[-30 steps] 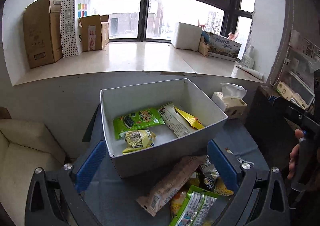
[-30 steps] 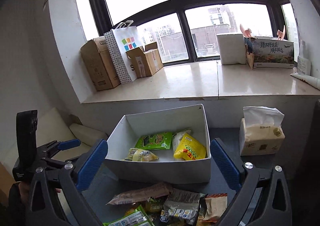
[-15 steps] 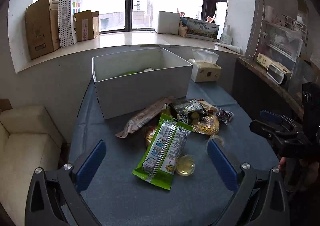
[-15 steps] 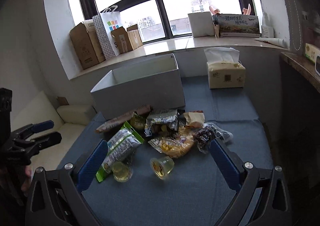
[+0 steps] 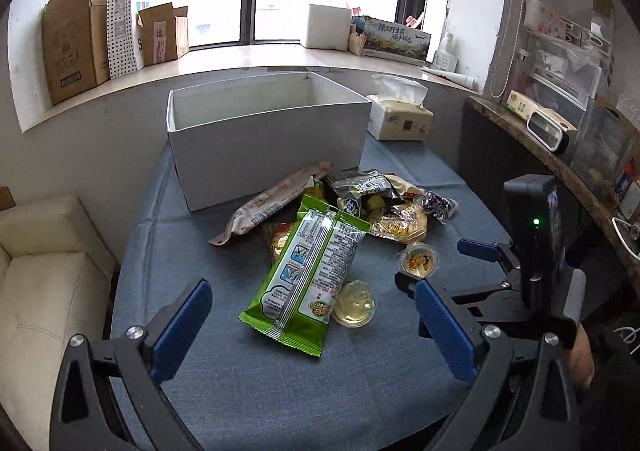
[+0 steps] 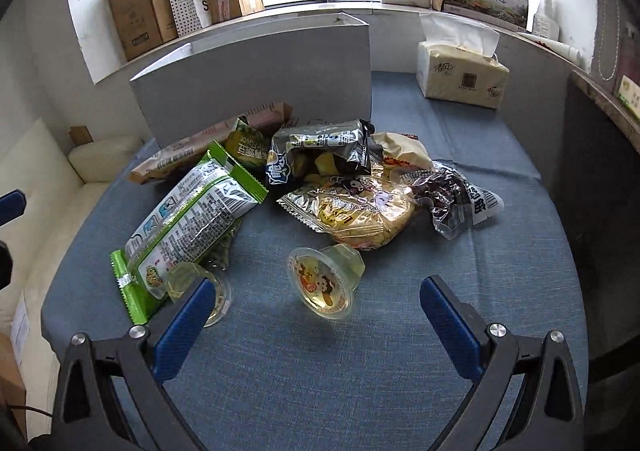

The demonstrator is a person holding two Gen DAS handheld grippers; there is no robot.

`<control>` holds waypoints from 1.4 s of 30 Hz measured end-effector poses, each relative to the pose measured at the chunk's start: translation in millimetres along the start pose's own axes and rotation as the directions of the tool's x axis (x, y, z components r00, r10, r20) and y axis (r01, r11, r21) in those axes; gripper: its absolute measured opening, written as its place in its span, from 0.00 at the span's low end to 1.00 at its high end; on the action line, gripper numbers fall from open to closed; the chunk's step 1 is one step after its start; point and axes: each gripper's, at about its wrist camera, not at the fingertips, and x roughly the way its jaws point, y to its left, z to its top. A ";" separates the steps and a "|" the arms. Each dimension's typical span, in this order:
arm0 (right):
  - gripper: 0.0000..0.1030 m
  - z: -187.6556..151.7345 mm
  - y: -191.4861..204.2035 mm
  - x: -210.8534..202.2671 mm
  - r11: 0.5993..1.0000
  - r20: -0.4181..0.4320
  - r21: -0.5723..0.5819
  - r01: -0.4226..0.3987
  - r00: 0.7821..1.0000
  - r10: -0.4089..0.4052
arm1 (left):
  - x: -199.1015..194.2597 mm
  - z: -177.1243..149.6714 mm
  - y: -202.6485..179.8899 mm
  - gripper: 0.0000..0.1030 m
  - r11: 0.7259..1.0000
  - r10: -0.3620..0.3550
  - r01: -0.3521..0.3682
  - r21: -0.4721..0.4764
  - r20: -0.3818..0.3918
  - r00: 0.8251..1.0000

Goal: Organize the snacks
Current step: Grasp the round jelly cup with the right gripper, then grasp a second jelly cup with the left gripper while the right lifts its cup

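Observation:
A pile of snack packets lies on the blue table in front of a white box (image 5: 264, 139), also in the right wrist view (image 6: 256, 75). A long green packet (image 5: 308, 271) (image 6: 188, 223) lies nearest. Two jelly cups sit beside it: one on its side (image 6: 324, 279) (image 5: 418, 260), one upside down (image 5: 355, 304) (image 6: 200, 287). My left gripper (image 5: 312, 335) is open and empty, just short of the green packet. My right gripper (image 6: 316, 327) is open and empty, close before the tipped jelly cup; it shows in the left wrist view (image 5: 436, 263).
A tissue pack (image 5: 400, 117) (image 6: 460, 71) stands right of the box. Cardboard boxes (image 5: 76, 39) and a paper bag line the window sill. A cream sofa (image 5: 44, 279) is left of the table. A dark shelf (image 5: 560, 155) with a clock runs along the right.
Both grippers have pulled back from over the box and come down low toward the snack pile. The box's inside is now out of sight. Both stay open and empty.

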 end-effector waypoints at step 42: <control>0.50 -4.2 -50.2 -51.6 0.992 0.061 0.125 0.023 0.998 -0.031 | 110.6 -21.0 -51.3 0.55 0.959 0.092 -0.050 0.280 -0.139 0.986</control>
